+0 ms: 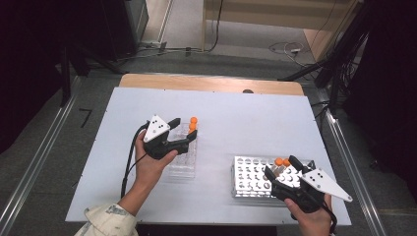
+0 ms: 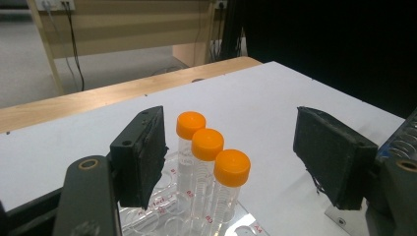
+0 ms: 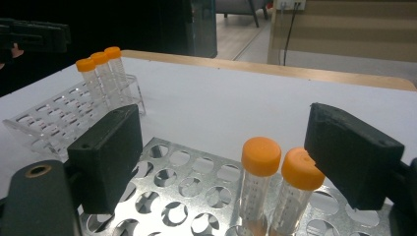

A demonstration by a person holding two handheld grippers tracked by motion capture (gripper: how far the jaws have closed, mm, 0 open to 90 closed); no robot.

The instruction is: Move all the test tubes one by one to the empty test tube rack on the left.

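Three orange-capped tubes [image 1: 193,125] [image 2: 207,147] stand in a row at the far end of a clear plastic rack [image 1: 183,162] [image 2: 162,216]. My left gripper [image 1: 182,131] [image 2: 231,128] hovers over this rack with its jaws wide apart, the tubes between them and nearer the left jaw, untouched. Two more orange-capped tubes [image 1: 282,162] [image 3: 278,167] sit in a perforated metal rack [image 1: 248,178] [image 3: 182,191]. My right gripper [image 1: 281,166] [image 3: 221,132] is open around them, with the right-hand tube close beside the right jaw.
Both racks rest on a white board [image 1: 236,118] over a wooden table whose far edge [image 1: 211,82] shows. Metal rails [image 1: 344,162] run along both sides. In the right gripper view the clear rack [image 3: 59,123] lies far left.
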